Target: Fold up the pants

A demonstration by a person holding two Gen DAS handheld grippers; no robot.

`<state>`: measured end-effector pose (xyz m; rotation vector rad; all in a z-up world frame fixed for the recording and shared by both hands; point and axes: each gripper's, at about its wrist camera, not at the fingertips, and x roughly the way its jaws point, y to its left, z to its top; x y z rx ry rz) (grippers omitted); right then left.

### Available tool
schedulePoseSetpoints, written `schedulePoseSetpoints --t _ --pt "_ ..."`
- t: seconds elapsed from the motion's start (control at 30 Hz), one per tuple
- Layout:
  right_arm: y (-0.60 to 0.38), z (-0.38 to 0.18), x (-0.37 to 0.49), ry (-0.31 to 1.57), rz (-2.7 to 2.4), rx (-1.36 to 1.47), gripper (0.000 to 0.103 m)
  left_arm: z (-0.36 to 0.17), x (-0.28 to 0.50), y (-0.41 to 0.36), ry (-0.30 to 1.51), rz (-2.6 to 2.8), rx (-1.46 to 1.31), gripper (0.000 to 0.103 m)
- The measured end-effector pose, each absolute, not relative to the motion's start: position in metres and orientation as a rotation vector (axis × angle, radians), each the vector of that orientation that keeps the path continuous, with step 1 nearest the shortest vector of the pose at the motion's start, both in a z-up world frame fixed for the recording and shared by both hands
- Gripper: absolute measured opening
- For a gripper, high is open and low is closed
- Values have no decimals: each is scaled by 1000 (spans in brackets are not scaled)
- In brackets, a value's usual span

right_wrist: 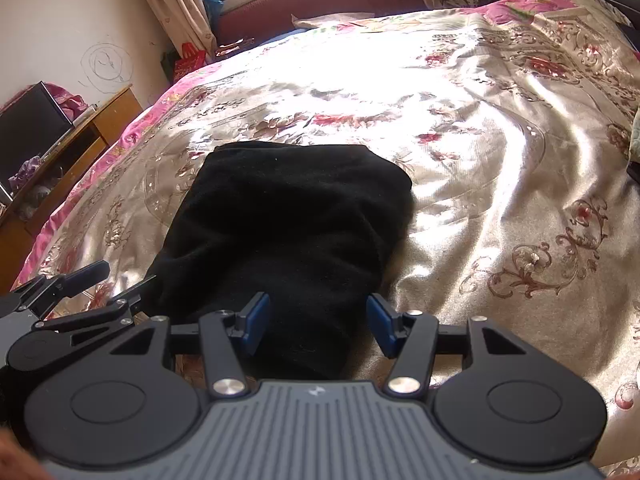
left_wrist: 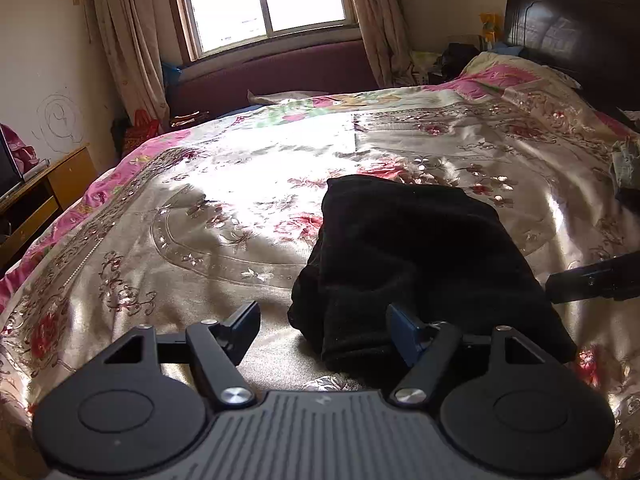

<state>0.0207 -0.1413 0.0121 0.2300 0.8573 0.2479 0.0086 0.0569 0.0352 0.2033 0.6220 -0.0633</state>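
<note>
- On the bed, near its middle and toward the near edge, lie the black pants (right_wrist: 288, 220), folded into a thick, roughly rectangular bundle on the shiny flowered bedspread (right_wrist: 500, 184).
- Just ahead of the right hand-held gripper (right_wrist: 318, 322) lies the near end of the bundle; this end reaches between the two blue pads (right_wrist: 256, 316), which stand apart on either side with a gap showing at the right pad, so the jaws are open and pinch nothing.
- Left of the bundle sits the left hand-held gripper (left_wrist: 322, 334), its jaws spread wide; the right pad (left_wrist: 402, 334) is at the bundle's near left corner, while the left pad is over bare bedspread, well clear of the cloth.
- Whether that right pad touches the cloth or only overlaps it in view cannot be told.
- Folds and seams in the pants are hard to make out, since the black cloth shows almost no detail.
- Strong light from the window (left_wrist: 264, 0) washes out the middle of the bedspread.
- Beyond the bed stand curtains (left_wrist: 132, 40), a dark red sofa back (left_wrist: 280, 68), a dark headboard (left_wrist: 572, 24) at right, and a wooden cabinet (left_wrist: 44, 196) at left, cut off by the frame.
</note>
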Motion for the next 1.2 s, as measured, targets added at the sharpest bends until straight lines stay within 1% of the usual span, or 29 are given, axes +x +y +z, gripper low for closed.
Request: schedulePoseSetpoints --t 0.07,0.23,0.43,0.7,0.77,0.87,0.93,1.07,1.13,1.2 --pt "-142 12 21 857 248 229 56 30 13 56 634 -62 221 87" --pt "-143 12 21 863 244 225 56 17 24 58 688 -48 233 88" --pt "-148 4 22 878 227 229 56 16 29 60 693 -35 237 97" --pt "-172 -2 43 867 166 266 57 33 36 68 619 -59 235 96" --pt "-173 -10 55 892 163 271 58 29 45 71 628 -57 233 96" --pt "-171 -21 70 933 160 299 58 21 62 76 659 -65 225 97" --pt "-167 -21 74 929 177 309 58 22 70 75 669 -86 221 97" --pt "-158 -24 86 920 190 279 58 14 96 73 716 -62 241 101" --pt "-161 -28 95 917 178 310 58 10 103 70 711 -59 250 103" --pt "-165 -34 107 930 180 366 58 6 108 69 712 -64 265 103"
